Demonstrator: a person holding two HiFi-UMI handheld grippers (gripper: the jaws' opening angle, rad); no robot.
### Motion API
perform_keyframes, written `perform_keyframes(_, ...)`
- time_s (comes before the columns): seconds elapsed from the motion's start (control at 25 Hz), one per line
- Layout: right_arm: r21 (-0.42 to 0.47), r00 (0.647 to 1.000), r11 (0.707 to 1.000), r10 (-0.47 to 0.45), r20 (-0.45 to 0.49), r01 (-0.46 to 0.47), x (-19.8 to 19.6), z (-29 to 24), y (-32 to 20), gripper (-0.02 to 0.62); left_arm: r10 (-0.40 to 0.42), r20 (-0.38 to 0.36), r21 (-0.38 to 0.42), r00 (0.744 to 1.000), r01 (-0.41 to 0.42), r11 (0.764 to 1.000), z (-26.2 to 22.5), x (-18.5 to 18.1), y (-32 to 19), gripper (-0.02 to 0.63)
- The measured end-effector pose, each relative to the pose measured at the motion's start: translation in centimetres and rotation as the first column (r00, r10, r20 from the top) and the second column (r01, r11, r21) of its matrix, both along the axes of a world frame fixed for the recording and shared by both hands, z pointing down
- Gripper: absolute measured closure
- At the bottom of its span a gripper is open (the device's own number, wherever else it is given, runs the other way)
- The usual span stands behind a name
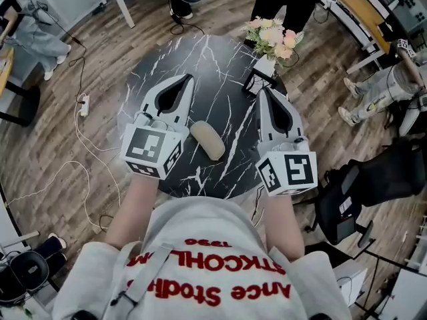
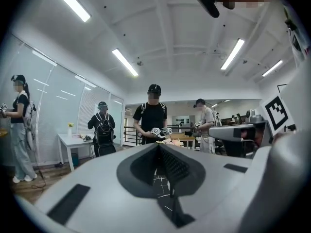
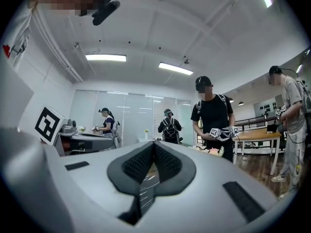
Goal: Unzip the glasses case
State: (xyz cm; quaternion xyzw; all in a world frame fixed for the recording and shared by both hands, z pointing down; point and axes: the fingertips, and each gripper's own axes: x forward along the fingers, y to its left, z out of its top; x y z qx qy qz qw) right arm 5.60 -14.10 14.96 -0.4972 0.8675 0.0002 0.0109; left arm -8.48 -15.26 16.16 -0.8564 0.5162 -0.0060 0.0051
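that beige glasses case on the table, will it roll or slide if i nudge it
The glasses case looks rounded and oblong, so a sideways nudge might rock it. The marble-patterned table looks glossy, so the case would probably slide easily. It holds a full shape lying free, so it is likely stiff rather than floppy.

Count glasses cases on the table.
1. The glasses case lies on the black marble table, between the left gripper and right gripper. Grippers cover some tabletop; more could hide there.
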Motion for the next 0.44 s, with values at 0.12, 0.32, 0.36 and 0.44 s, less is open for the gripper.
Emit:
perform_keyframes(0.12,0.013,1.000,1.000,-0.005,-0.002,0.005,-0.22,-0.49,0.32,0.578,0.002,-0.007,0.011,1.000,-0.002,1.000,-0.41,-0.01,0.21,0.598)
perform_keyframes(0.32,0.013,1.000,1.000,-0.007,-0.009,0.008,0.06,-0.77,0.36,0.578,0.004,-0.009,0.012,1.000,-0.004,1.000,-0.70,0.51,0.23,0.598)
perform_keyframes(0.36,0.012,1.000,1.000,-0.008,-0.012,0.008,0.07,-0.80,0.24,0.578,0.005,-0.009,0.012,1.000,-0.005,1.000,-0.70,0.59,0.12,0.598)
perform_keyframes(0.44,0.009,1.000,1.000,-0.011,-0.016,0.011,0.04,-0.81,0.00,0.578,0.005,-0.006,0.010,1.000,-0.005,1.000,-0.66,0.70,-0.10,0.598)
